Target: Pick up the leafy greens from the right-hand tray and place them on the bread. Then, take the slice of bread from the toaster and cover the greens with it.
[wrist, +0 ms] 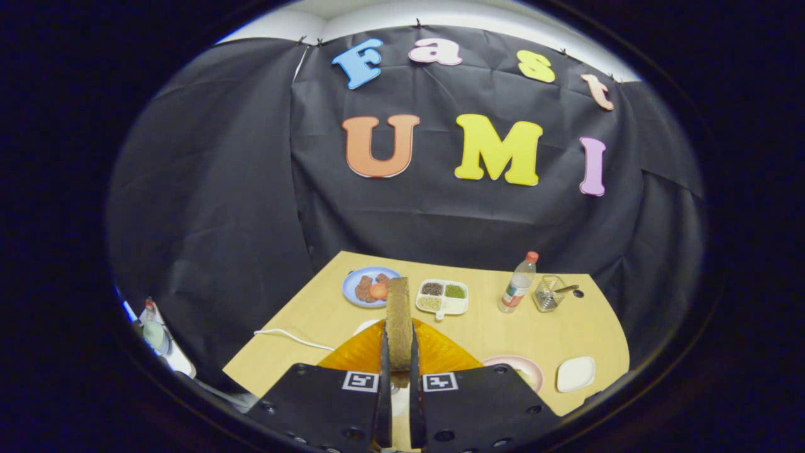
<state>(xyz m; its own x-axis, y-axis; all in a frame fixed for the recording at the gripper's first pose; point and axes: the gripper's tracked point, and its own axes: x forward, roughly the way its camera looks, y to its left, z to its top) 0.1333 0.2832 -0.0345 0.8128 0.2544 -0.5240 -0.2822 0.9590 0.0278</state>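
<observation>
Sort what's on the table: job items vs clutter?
Job:
- bread slice, on edge, both fingers of the gripper clamped on it
- orange tray under it
- pink plate, something green on it, too hidden to name

Clutter:
- blue plate of food
- divided dish
- bottle
- wire basket
- white dish
- white cable

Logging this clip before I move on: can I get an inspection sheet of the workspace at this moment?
Surface: wooden table, bare in the middle.
Job's things: bread slice held upright, edge-on, over an orange tray; greens not made out.
Clutter: blue plate with food, divided dish, bottle, wire basket, pink plate, white dish.
Grippers: gripper, jaws shut on the bread slice.
Cables: white cable on the table.
Surroundings: black cloth wall.
</observation>
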